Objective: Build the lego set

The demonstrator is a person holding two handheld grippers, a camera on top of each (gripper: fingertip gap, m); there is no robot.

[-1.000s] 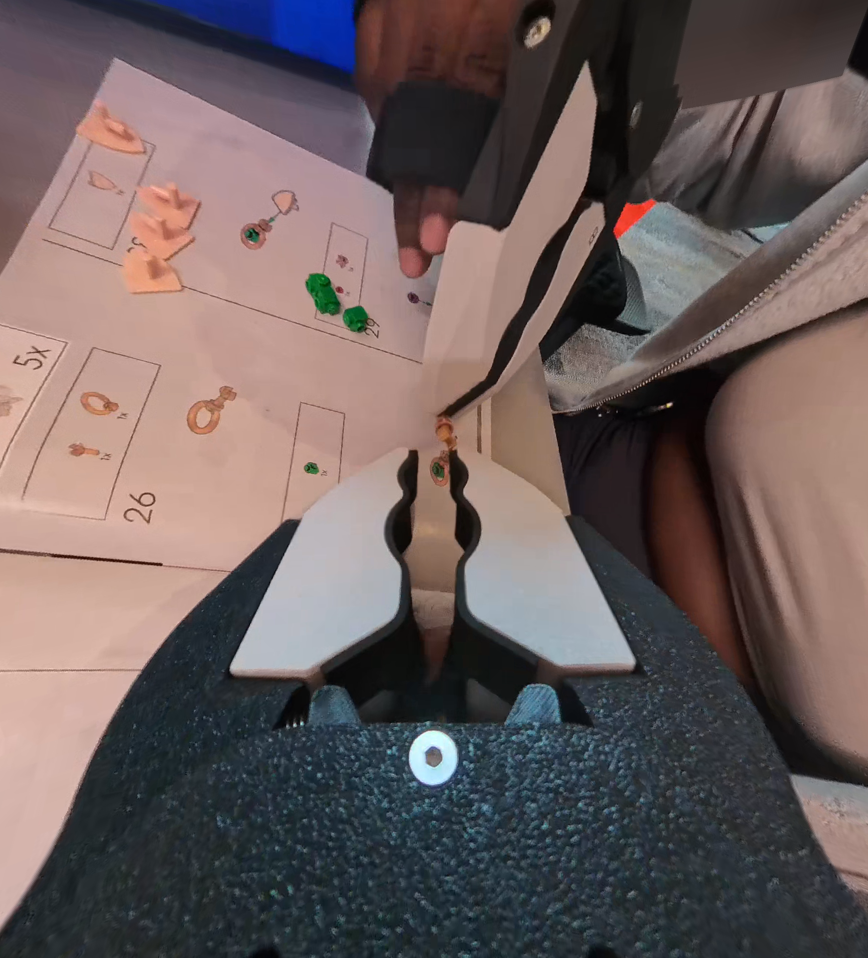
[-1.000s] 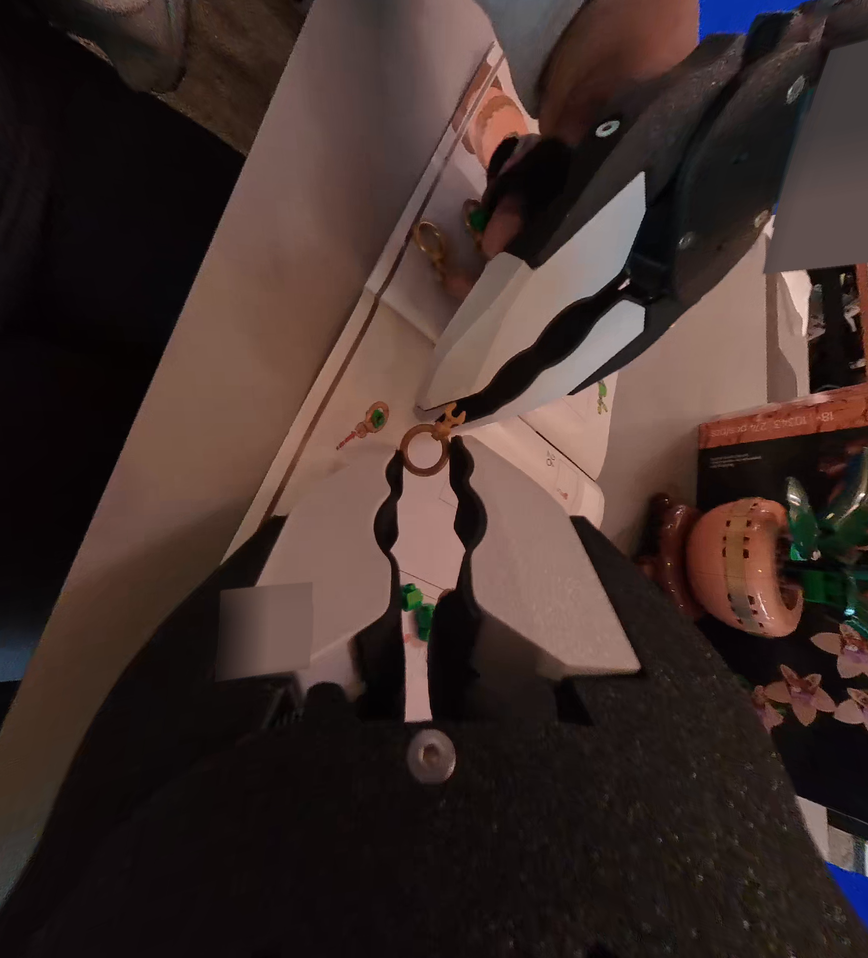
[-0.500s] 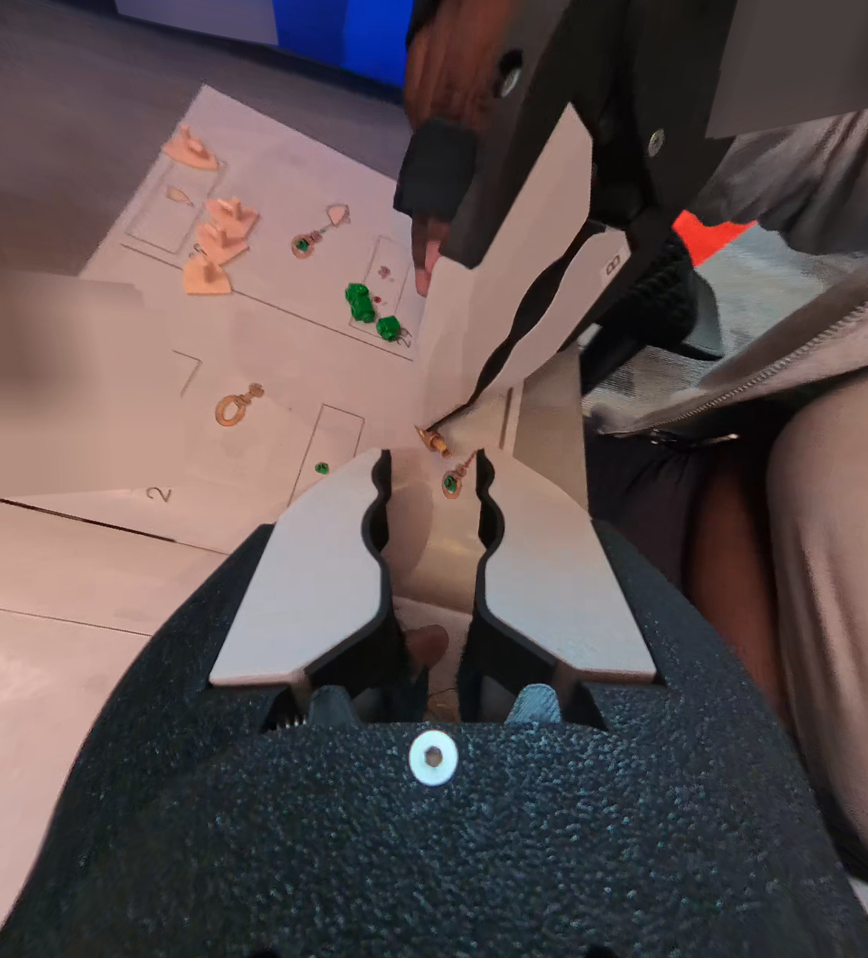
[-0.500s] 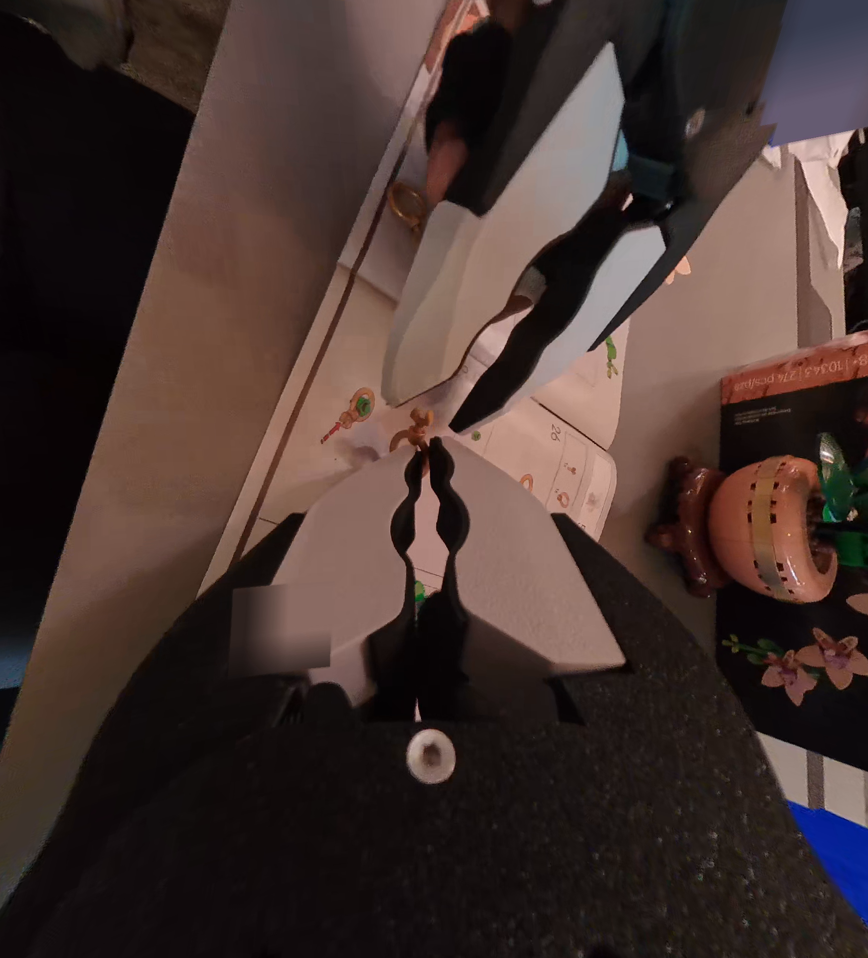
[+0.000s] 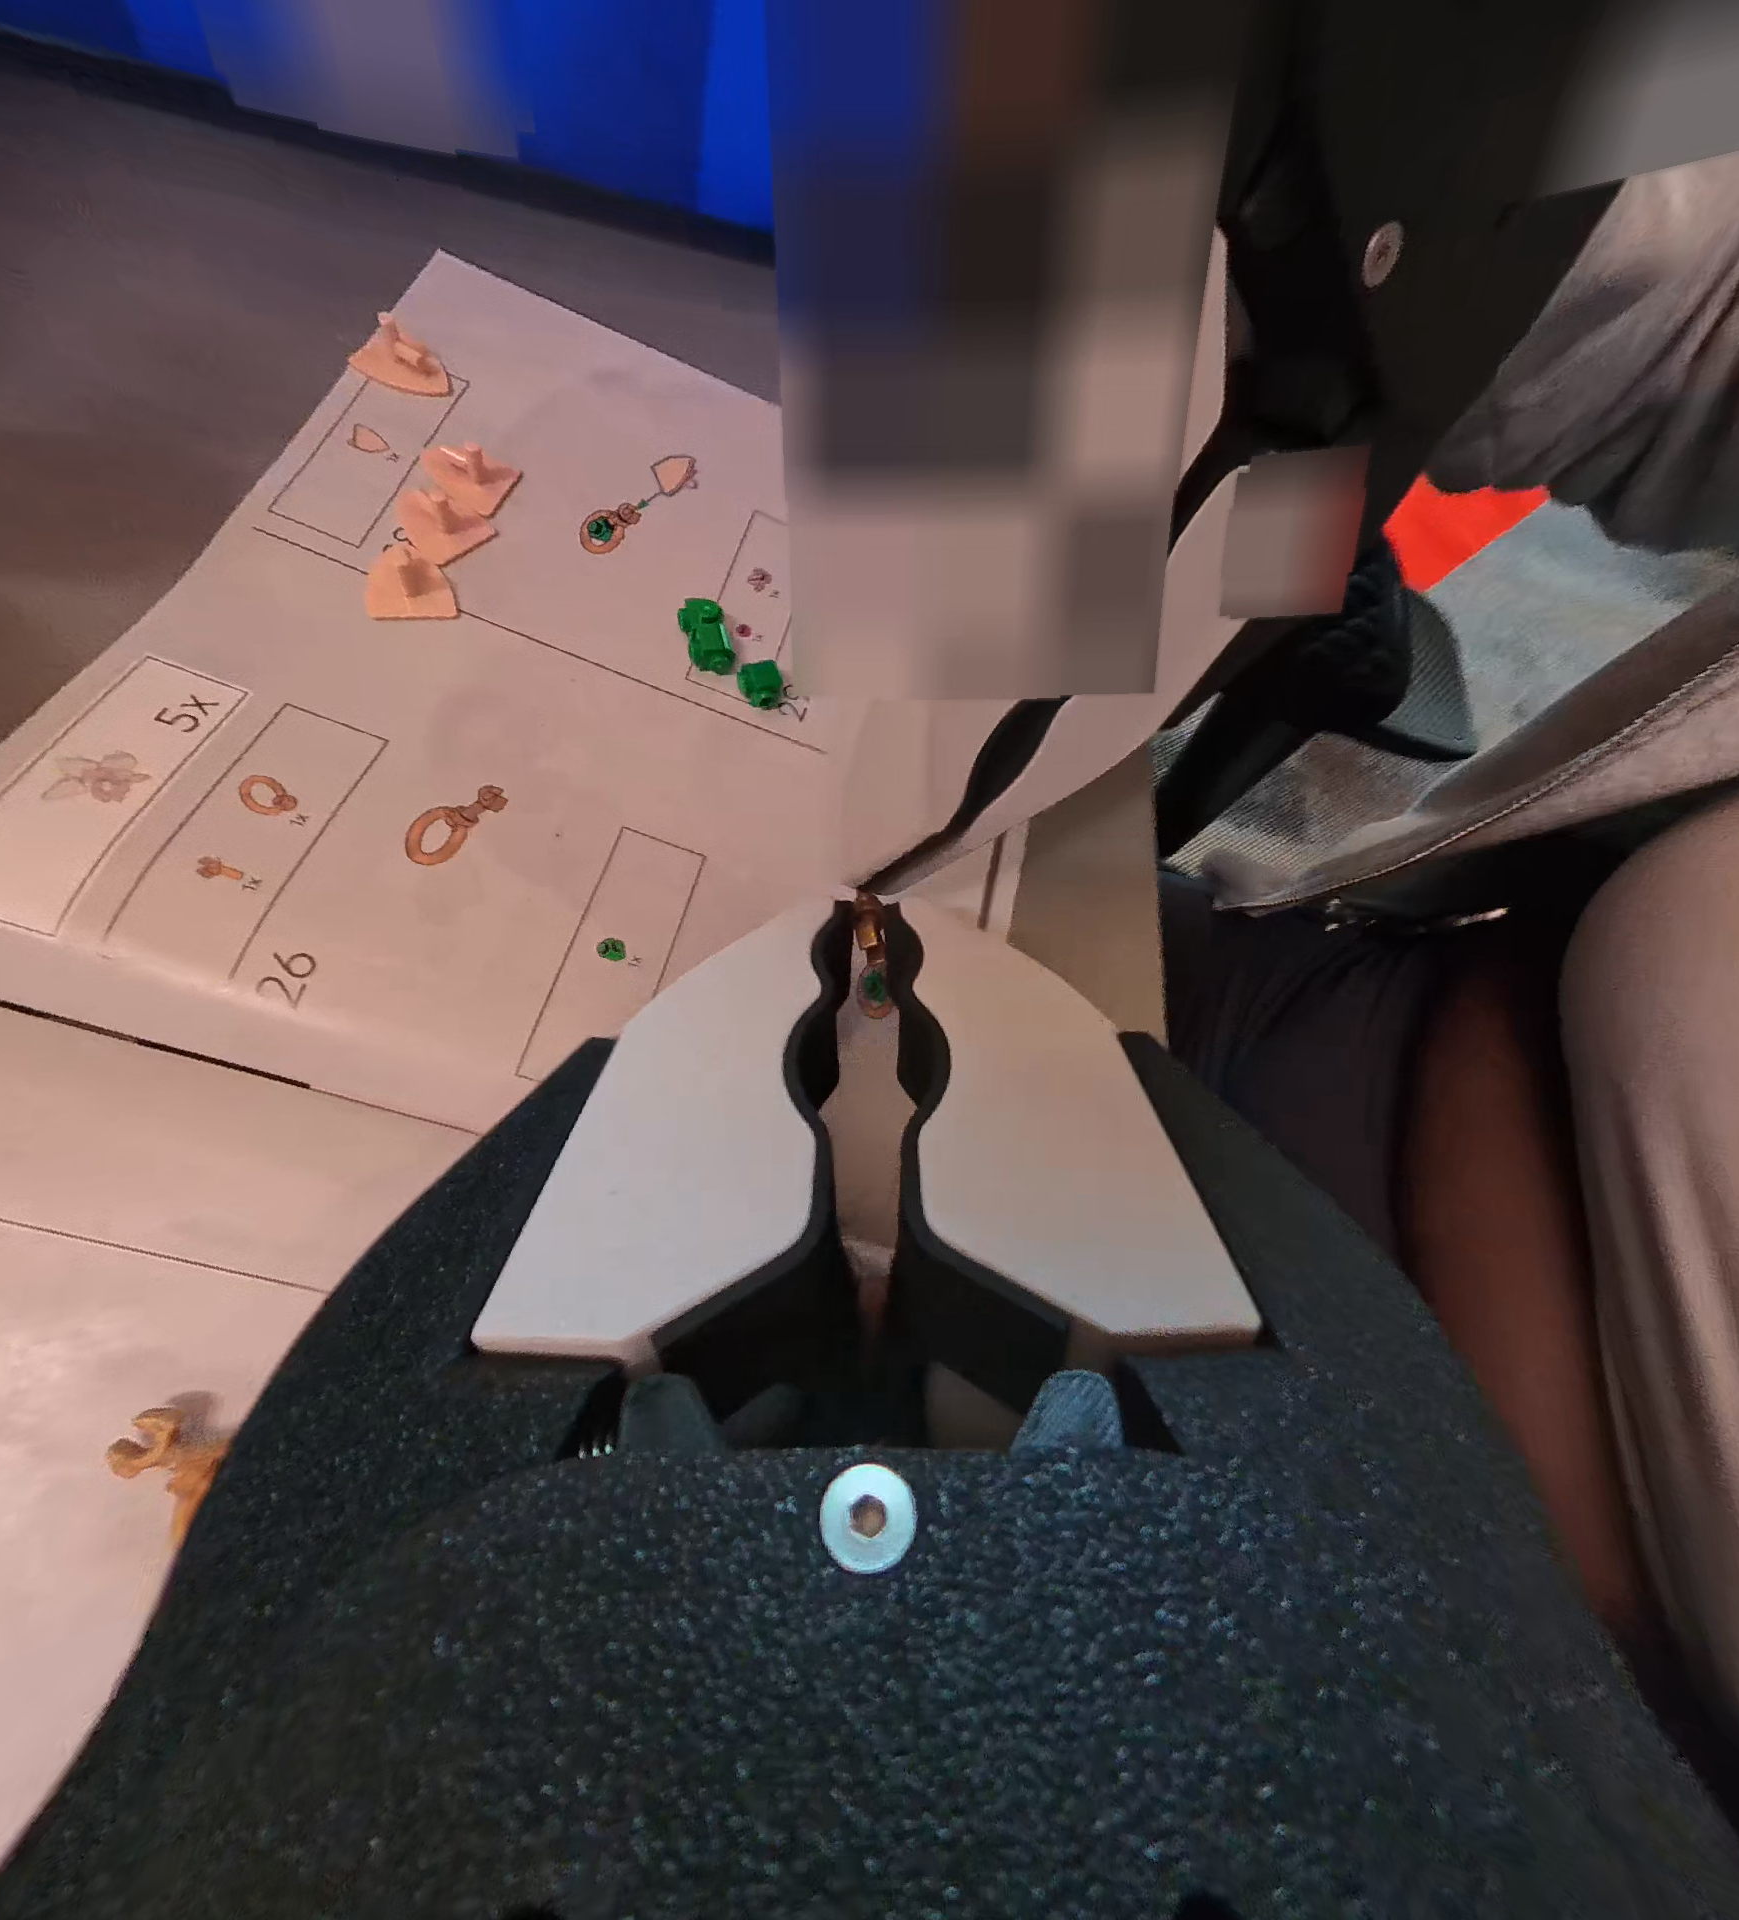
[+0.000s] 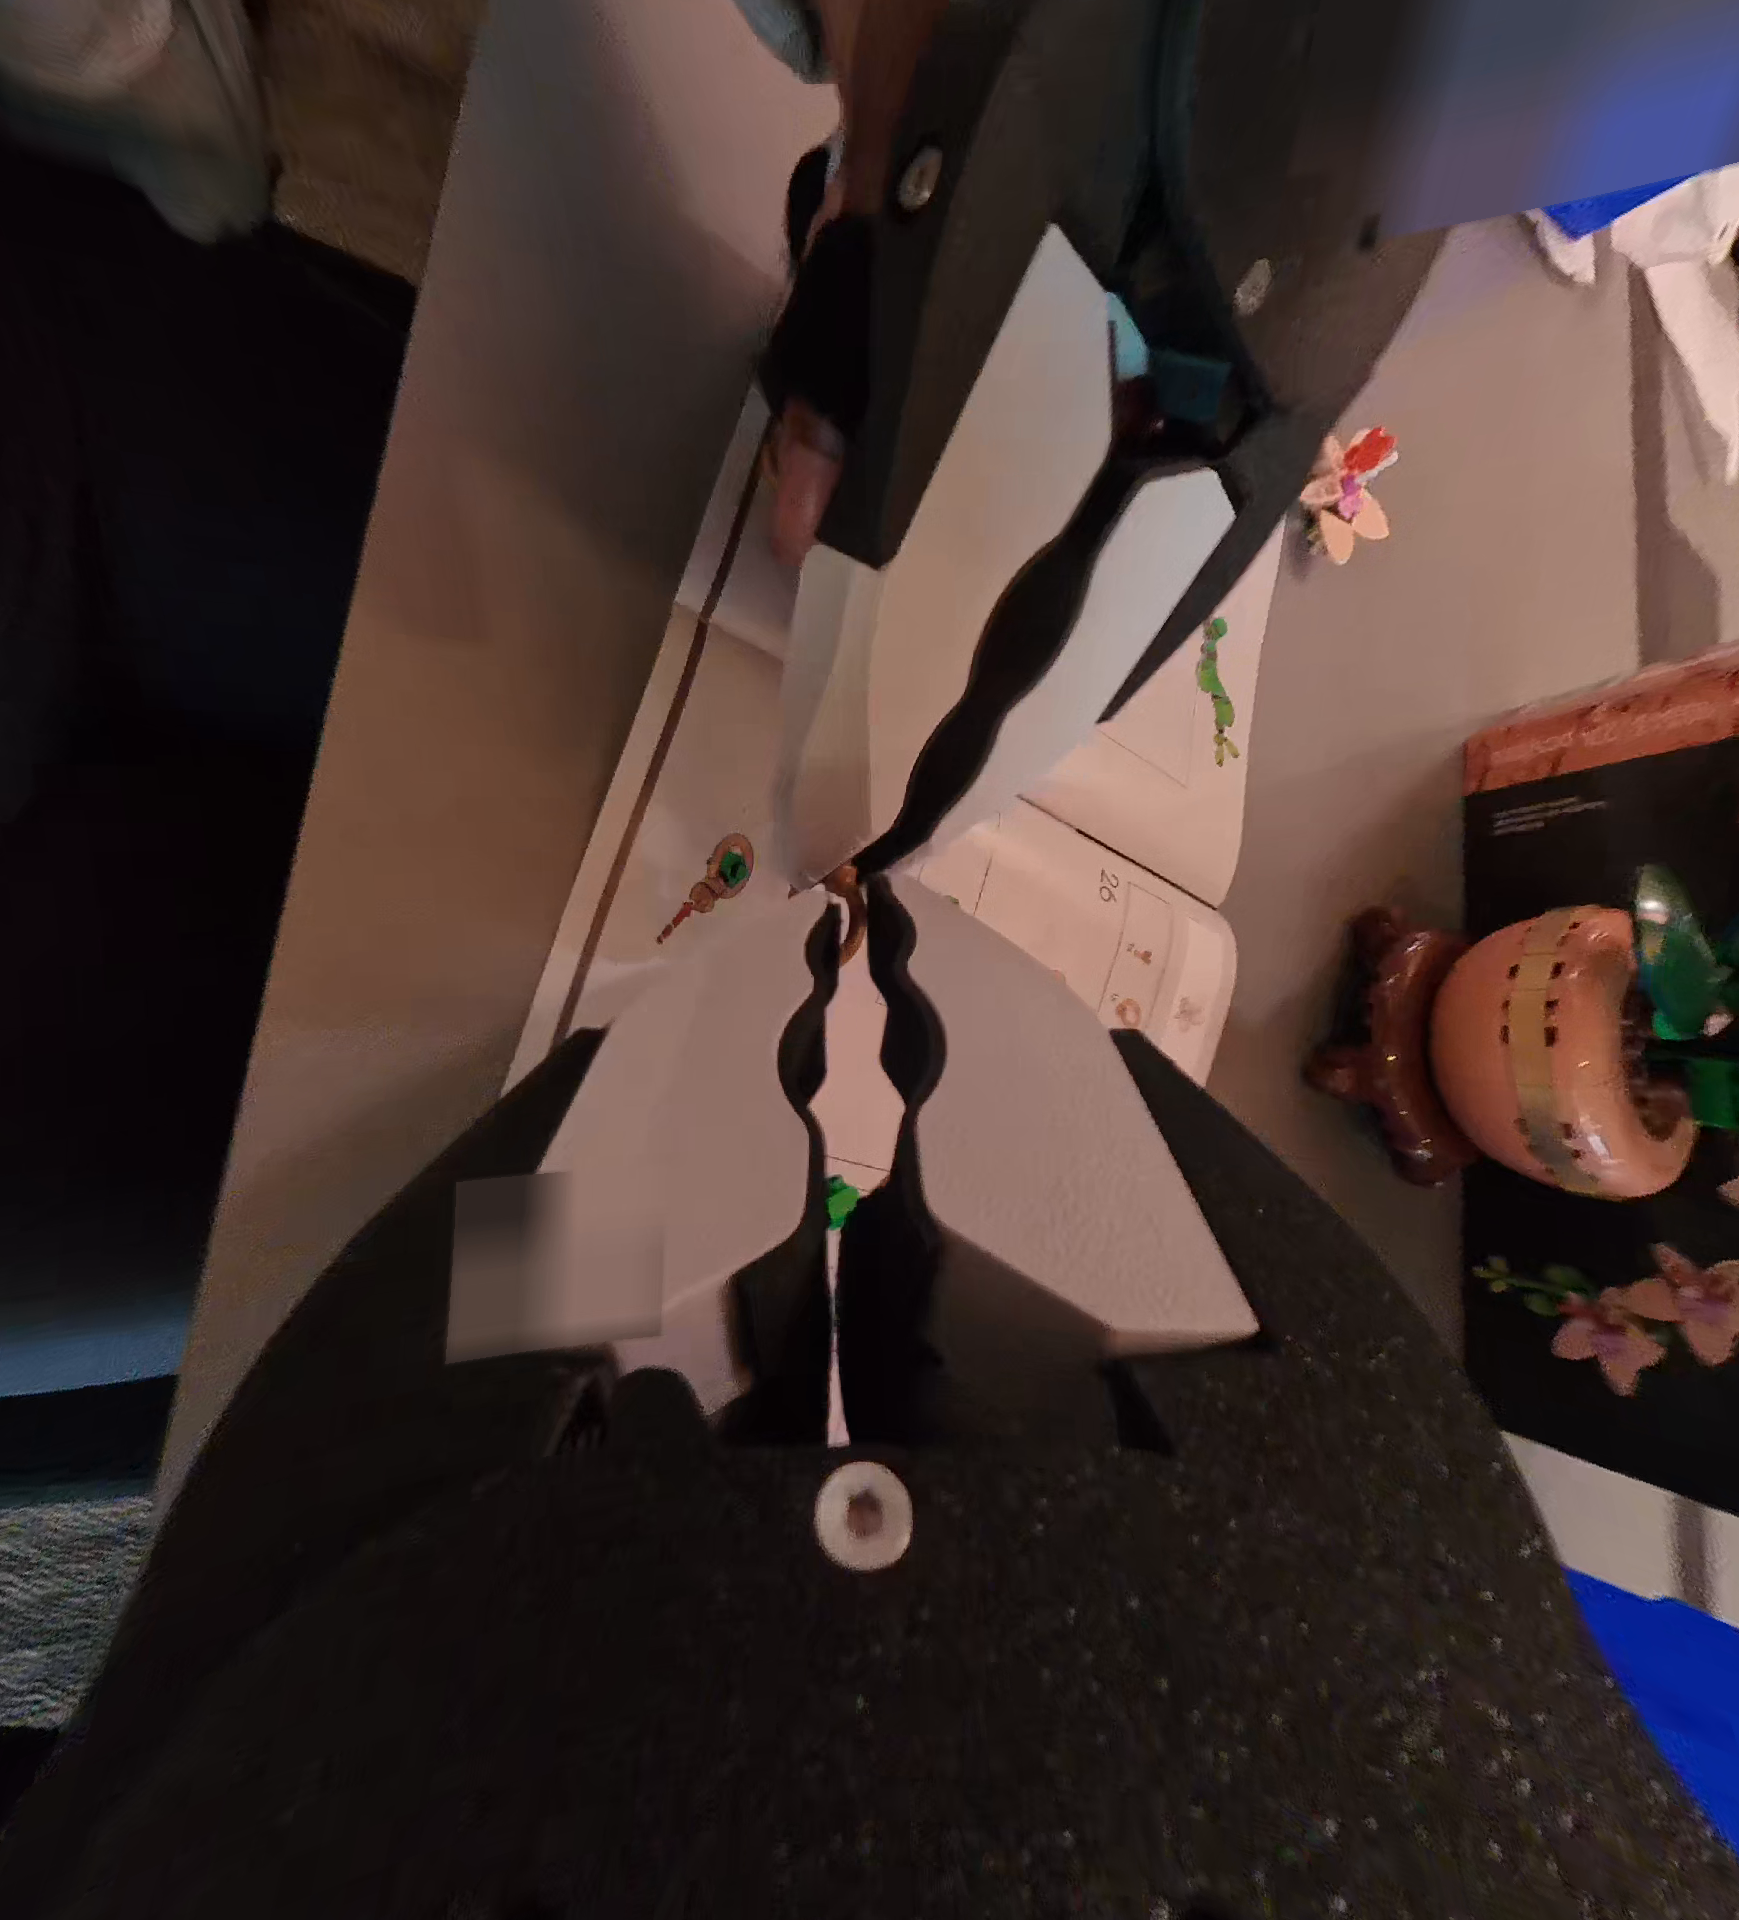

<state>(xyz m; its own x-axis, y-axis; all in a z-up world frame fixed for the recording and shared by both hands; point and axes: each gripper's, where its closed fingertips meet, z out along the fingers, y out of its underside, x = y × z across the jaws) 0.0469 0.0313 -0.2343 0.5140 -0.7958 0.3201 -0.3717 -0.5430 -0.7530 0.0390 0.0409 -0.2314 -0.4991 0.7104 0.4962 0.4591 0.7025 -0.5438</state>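
Left gripper and right gripper meet tip to tip above the booklet; both clamp a small tan piece.

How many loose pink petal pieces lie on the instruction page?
4: one at the instruction page's far corner, three clustered nearer. The blur may hide more.

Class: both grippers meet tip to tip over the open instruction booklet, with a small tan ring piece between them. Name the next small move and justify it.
Probably a gentle push of the two grippers together. The right gripper pinches the small tan ring piece, and the left gripper closes on its tan connector end, so the join looks unfinished. Loose green studs wait on the open instruction booklet.
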